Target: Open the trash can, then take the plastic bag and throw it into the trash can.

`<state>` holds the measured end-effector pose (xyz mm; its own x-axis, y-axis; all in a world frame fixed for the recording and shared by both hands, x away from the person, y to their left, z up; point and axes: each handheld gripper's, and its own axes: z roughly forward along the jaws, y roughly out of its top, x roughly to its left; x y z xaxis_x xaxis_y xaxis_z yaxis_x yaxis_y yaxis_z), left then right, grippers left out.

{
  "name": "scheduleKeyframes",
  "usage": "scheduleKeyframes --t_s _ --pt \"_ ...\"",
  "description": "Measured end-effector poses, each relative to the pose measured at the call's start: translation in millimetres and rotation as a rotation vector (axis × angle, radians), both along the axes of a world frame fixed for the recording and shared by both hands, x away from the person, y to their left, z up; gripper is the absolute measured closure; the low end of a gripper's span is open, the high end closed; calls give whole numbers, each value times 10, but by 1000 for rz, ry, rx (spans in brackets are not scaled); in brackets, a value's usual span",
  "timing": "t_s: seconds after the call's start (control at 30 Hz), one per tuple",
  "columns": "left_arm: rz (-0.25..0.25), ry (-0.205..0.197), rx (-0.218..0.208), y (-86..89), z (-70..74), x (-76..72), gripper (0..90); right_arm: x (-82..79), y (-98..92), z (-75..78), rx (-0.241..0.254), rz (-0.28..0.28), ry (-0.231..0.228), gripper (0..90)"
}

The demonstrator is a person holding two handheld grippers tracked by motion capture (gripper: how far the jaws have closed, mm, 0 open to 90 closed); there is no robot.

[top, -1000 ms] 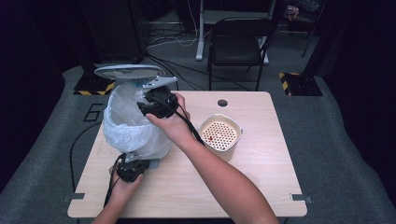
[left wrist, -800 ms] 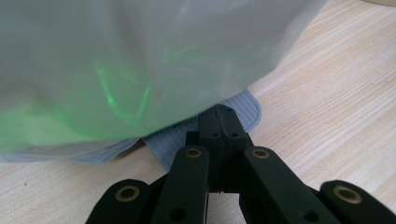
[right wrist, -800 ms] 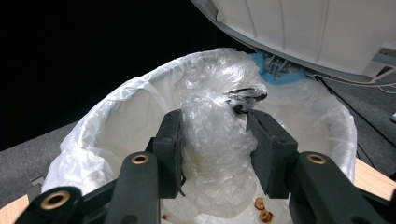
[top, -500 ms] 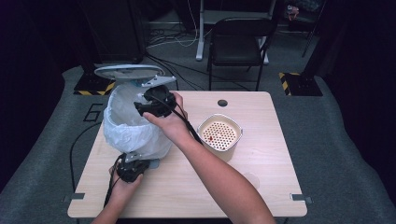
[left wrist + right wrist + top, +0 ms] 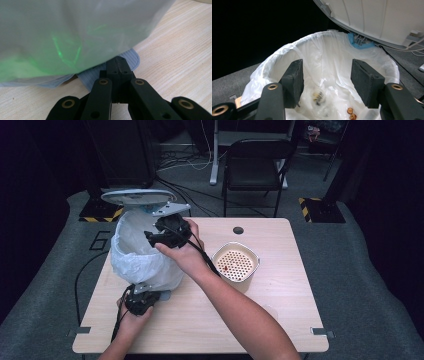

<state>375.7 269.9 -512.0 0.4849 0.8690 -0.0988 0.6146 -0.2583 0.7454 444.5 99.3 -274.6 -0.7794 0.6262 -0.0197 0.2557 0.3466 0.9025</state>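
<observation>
Pedal bin (image 5: 142, 255), far left of wooden table (image 5: 280, 320): lined with white plastic bag (image 5: 131, 257), lid (image 5: 137, 196) raised and tilted back above the rim. Bag bulging over the bin sides, mouth wide open.

Pedal (image 5: 130, 58) at bin foot: pale blue, ribbed, flat near the tabletop, poking out from under the bag.

Left gripper (image 5: 141, 301), near table edge, just in front of the bin: jaws fully closed, tips pressed together and resting on the pedal, nothing clamped between them. Left gripper view: closed tips (image 5: 119, 66) lying on top of the ribbed pedal.

Right gripper (image 5: 159, 236), held over the open bag mouth, pointing down into it: jaws just been opening, now standing apart, nothing between the pads. Right gripper view: pads (image 5: 294, 80) wide of each other above the bag interior.

Bag contents (image 5: 350, 113): small brown scraps and one blurred dark-and-yellow item at the bottom.

Strainer bowl (image 5: 235, 262), right of the bin, centre of the table: cream, perforated base, a red speck inside, standing apart from both grippers.
</observation>
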Motion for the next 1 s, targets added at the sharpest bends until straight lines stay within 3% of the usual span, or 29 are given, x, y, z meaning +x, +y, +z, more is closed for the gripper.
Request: scheduleKeyframes --t_s 0.37,0.43,0.47,0.5,0.57,0.6,0.77,0.87,1.0 --pt "13 -9 -5 -16 -9 -1 900 -176 -313 47 -5 -30 -9 459" --pt "-1 -1 20 7 -1 6 900 -202 -347 51 -8 -33 -11 459" --pt "28 5 -15 -12 -11 3 900 -252 -441 53 -17 -42 -23 454" --pt "27 -14 -11 -9 -14 17 900 -262 -476 52 -15 -42 -23 453" --pt "29 3 -9 -14 -10 4 900 -281 -571 44 -7 -45 -21 450" --pt "24 -19 -8 -15 -17 16 900 -287 -616 39 -8 -50 -18 448" --pt "1 -29 22 2 -10 25 900 -311 -831 -11 -21 -69 -16 440" --pt "20 -10 12 -4 -7 9 900 -319 -966 -51 -33 -81 -14 438" --pt "5 -9 -2 -5 -10 4 900 -311 -1105 -98 -37 -93 -10 443"
